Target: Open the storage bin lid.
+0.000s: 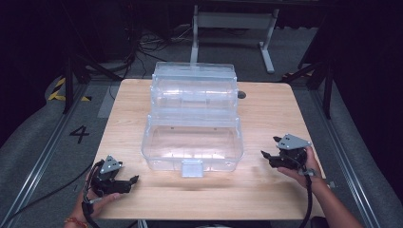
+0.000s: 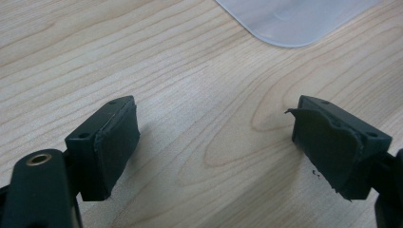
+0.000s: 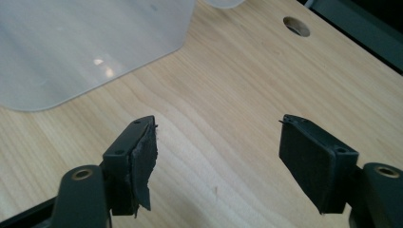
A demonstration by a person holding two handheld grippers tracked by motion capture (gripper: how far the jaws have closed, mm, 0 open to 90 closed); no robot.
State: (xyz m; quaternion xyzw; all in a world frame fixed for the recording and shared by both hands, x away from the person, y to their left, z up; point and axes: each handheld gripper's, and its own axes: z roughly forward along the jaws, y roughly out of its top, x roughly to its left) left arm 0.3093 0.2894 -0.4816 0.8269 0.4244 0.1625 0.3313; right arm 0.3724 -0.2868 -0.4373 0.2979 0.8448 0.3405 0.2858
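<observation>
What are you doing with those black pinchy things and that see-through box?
A person sits at a wooden table with a claw in each hand. The left claw rests near the front left corner and the right claw near the right edge. Both are open and hold nothing. Between them stands a clear plastic box with stepped tiers and a latch at its front. Neither claw touches it.
</observation>
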